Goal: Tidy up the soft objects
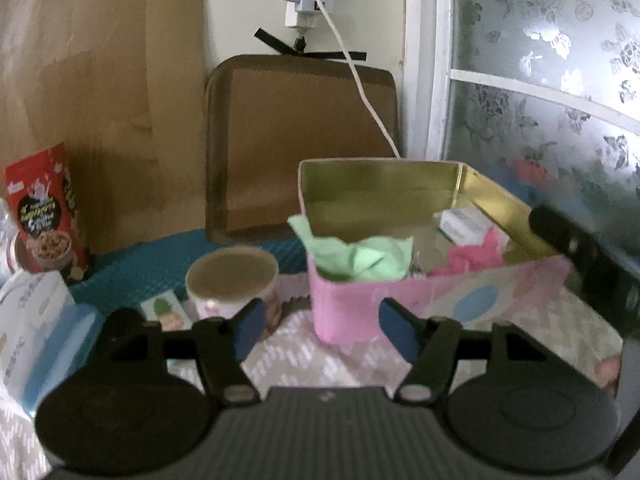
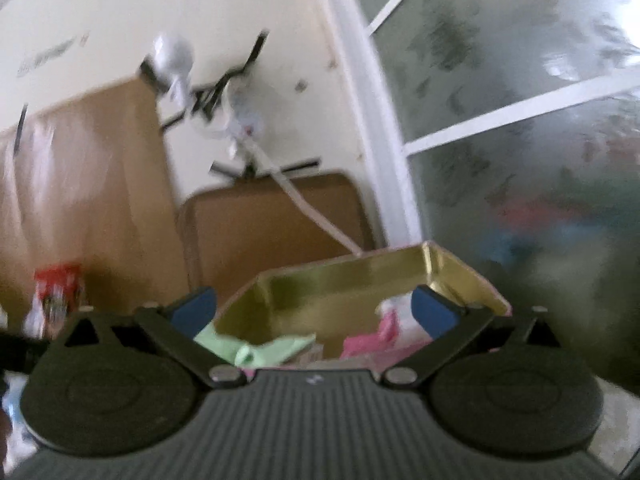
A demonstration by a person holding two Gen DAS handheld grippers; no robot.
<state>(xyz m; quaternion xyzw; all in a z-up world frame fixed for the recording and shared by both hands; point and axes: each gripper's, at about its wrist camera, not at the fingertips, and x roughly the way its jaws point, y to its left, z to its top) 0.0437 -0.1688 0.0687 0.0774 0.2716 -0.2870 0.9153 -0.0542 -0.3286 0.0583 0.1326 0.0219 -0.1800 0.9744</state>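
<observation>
A pink tin box (image 1: pixel 360 300) with a gold inside stands open on the table. A light green cloth (image 1: pixel 356 256) hangs over its near left corner, and a pink fluffy item (image 1: pixel 472 254) and a small white packet (image 1: pixel 466 222) lie inside. My left gripper (image 1: pixel 322 330) is open and empty just in front of the box. My right gripper (image 2: pixel 314 314) is open and empty, above the box's near side (image 2: pixel 360 280), with the green cloth (image 2: pixel 256 346) and pink item (image 2: pixel 372 336) below it. The right wrist view is blurred.
A patterned cup (image 1: pixel 232 284) stands left of the box, with a small card (image 1: pixel 166 312) beside it. A red cereal box (image 1: pixel 46 212) and a white-blue pack (image 1: pixel 36 336) are at the left. A brown tray (image 1: pixel 300 140) leans on the wall. A frosted window (image 1: pixel 540 100) is at the right.
</observation>
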